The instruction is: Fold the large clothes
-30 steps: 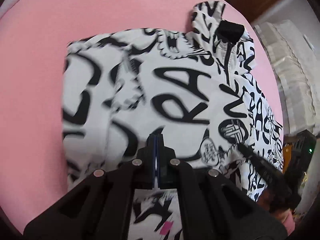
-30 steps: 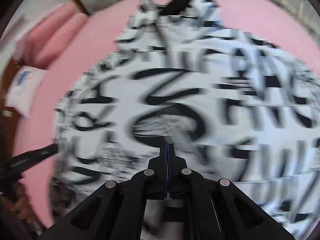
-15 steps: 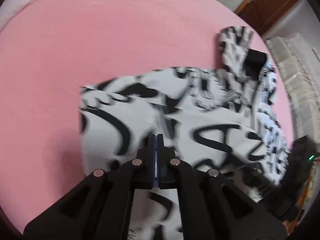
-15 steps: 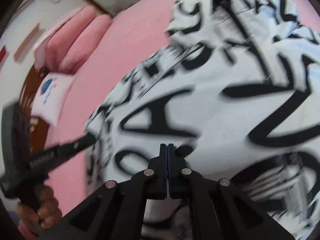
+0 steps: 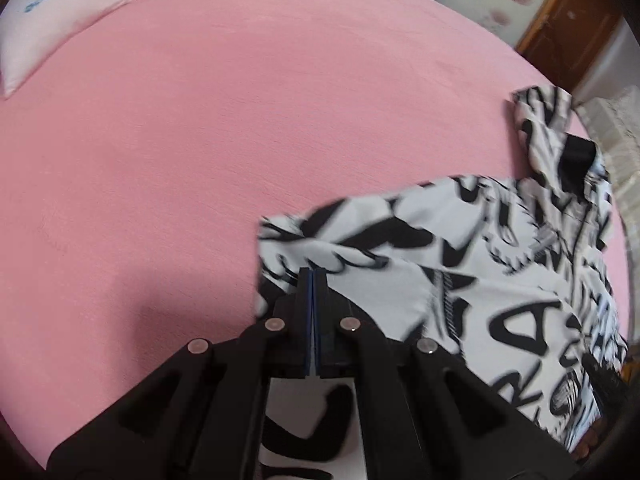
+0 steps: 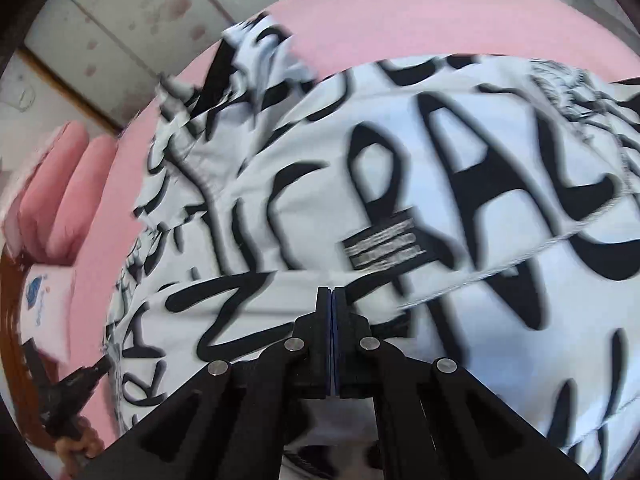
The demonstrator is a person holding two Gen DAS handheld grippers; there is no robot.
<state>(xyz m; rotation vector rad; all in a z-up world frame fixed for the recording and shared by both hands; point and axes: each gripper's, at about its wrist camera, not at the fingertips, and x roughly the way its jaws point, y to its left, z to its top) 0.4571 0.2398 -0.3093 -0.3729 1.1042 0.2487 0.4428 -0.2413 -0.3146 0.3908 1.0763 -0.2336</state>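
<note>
Risk: both tongs, left [image 5: 312, 276] and right [image 6: 331, 296], are clamped shut on thin folds of the graffiti-print shirt [image 6: 400, 184] lying on the pink bed [image 5: 200, 140]. I judge fabric could slip out mid-fold or drag askew if the hands move unevenly. No containers visible.

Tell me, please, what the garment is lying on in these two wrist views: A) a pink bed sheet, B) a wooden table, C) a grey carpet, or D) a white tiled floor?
A: the black-and-white printed garment is spread over a plain pink sheet that fills most of the left wrist view, with a pillow at the sheet's far corner; both grippers are shut on its fabric.
</note>
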